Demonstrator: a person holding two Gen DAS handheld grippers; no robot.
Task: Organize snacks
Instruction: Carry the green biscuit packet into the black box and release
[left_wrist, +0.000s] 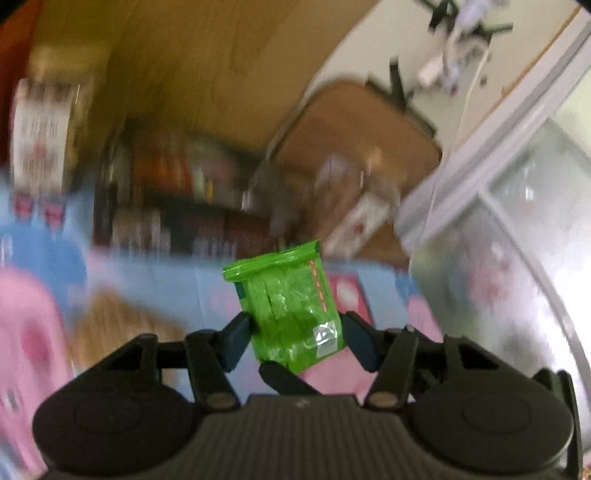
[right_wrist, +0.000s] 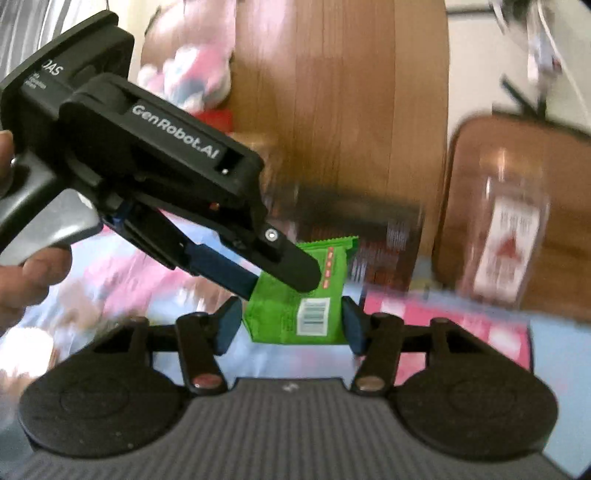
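A small green snack packet (left_wrist: 291, 306) is held in the air between both grippers. In the left wrist view my left gripper (left_wrist: 297, 332) has one finger on each side of the packet's lower half. In the right wrist view the packet (right_wrist: 295, 310), barcode side facing me, sits between my right gripper's fingers (right_wrist: 290, 321), which are spread wide and stand beside its edges. The left gripper's black body (right_wrist: 147, 162) comes in from the upper left, its two fingers closed on the packet's top. Both views are motion-blurred.
Below is a blue and pink patterned cloth (right_wrist: 443, 317). A dark rack of snack packets (left_wrist: 177, 206) stands behind. A clear jar with a red and white label (right_wrist: 509, 243) stands at the right on a brown wooden stool (right_wrist: 569, 229). A wooden panel (right_wrist: 351, 92) rises behind.
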